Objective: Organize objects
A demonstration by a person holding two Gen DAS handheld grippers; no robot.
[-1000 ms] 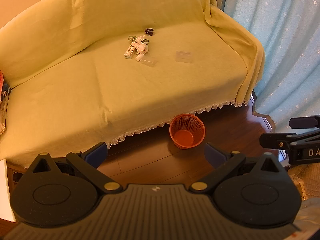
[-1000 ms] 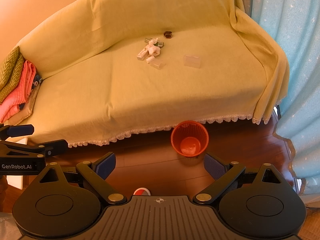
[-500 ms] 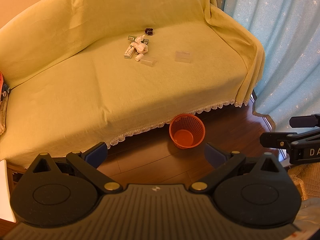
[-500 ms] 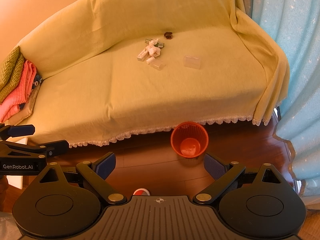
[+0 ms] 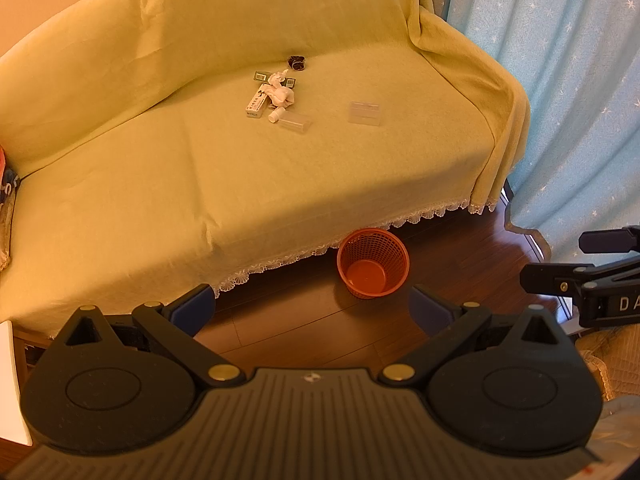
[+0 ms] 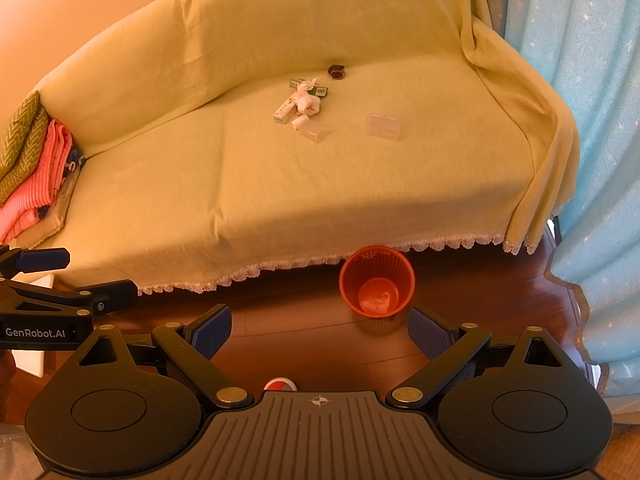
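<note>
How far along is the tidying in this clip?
Barely started. Both the left gripper and right gripper are open and empty. The clutter pile and clear box lie on the sofa. The orange basket holds at most a small scrap.

We hold our left gripper [image 5: 311, 307] level, its blue-padded fingers [image 5: 192, 307] spread wide with nothing between them. Our right gripper [image 6: 319, 330] sits just beside it, fingers [image 6: 430, 332] equally wide and empty.
</note>
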